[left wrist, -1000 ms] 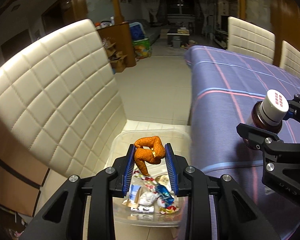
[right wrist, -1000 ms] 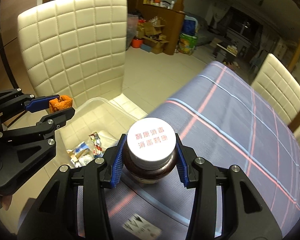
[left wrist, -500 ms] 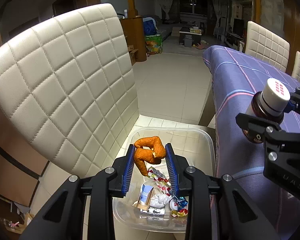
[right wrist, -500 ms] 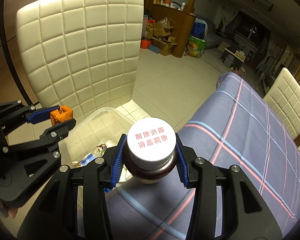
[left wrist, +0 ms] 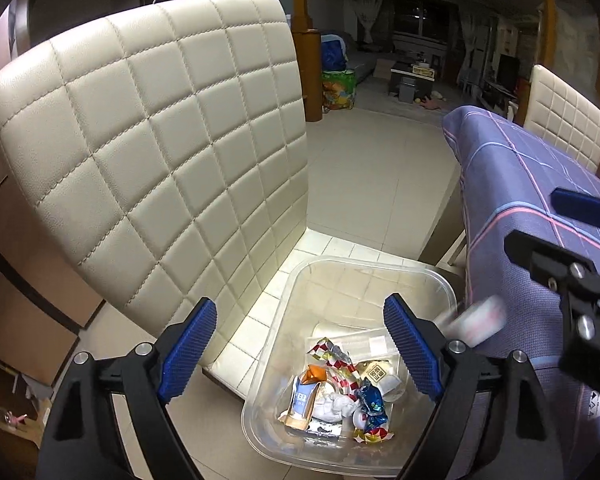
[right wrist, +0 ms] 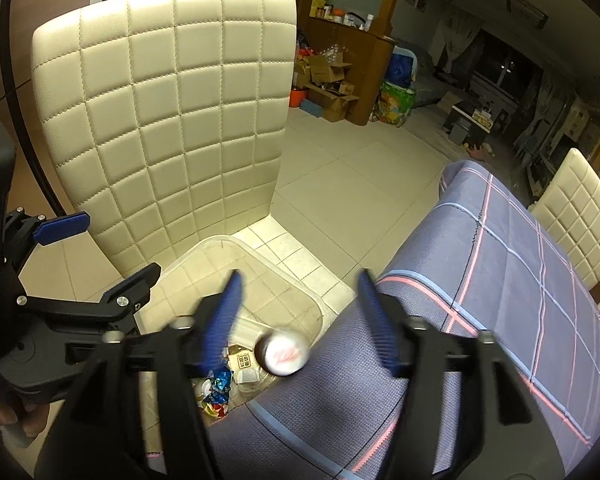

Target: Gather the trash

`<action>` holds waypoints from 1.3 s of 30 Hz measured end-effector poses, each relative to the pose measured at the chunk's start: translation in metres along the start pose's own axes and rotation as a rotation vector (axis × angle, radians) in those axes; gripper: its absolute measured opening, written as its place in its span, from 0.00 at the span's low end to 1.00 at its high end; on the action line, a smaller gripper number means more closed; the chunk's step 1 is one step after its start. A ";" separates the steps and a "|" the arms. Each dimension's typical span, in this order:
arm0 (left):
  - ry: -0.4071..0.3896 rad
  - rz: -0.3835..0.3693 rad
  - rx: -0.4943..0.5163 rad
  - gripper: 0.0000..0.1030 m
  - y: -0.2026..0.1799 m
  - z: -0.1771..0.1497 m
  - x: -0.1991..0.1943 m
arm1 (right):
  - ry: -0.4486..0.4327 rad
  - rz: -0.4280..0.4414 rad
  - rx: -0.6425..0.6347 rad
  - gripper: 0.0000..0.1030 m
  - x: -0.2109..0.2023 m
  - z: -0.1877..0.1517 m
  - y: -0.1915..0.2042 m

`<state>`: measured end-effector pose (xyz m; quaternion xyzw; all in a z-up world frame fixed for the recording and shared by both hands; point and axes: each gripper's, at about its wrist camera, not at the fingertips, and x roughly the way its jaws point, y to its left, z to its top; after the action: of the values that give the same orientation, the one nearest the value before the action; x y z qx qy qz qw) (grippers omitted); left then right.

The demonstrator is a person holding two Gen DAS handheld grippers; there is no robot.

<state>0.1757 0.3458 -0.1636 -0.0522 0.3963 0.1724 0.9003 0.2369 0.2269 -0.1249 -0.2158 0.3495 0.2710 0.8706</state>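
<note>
My left gripper (left wrist: 299, 350) hangs above the clear plastic bin (left wrist: 364, 264), its jaws opening wide with nothing between them. An orange scrap (left wrist: 315, 374) shows among the wrappers (left wrist: 340, 400) on the bin's floor. My right gripper (right wrist: 299, 320) is blurred and its jaws are opening. The brown bottle with a white cap (right wrist: 286, 354) is a blur below the pads, free of them, over the bin's near corner by the table edge. The left wrist view shows the bottle (left wrist: 476, 322) as a pale streak under the right gripper (left wrist: 560, 232). The left gripper (right wrist: 100, 256) stands at the left.
The bin (right wrist: 260, 256) sits on the seat of a cream quilted chair (left wrist: 160, 152), whose back rises to the left. A table under a purple plaid cloth (left wrist: 520, 184) runs along the right. More cream chairs (right wrist: 572, 208) stand beyond it, with tiled floor between.
Both grippers have opened. The orange piece has left the left gripper's pads, and the bottle has dropped out of the right gripper. Both hands have shifted further over the bin.
</note>
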 end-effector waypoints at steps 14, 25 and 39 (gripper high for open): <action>-0.022 -0.074 0.007 0.81 -0.020 0.006 -0.012 | -0.016 -0.054 0.043 0.66 -0.021 -0.017 -0.025; -0.067 -0.121 0.029 0.81 -0.044 0.006 -0.046 | -0.055 -0.081 0.095 0.73 -0.063 -0.039 -0.049; -0.141 -0.113 0.085 0.81 -0.092 -0.005 -0.119 | -0.140 -0.174 0.183 0.88 -0.146 -0.081 -0.083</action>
<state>0.1300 0.2265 -0.0841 -0.0241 0.3355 0.1076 0.9356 0.1601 0.0708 -0.0572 -0.1454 0.2913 0.1759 0.9290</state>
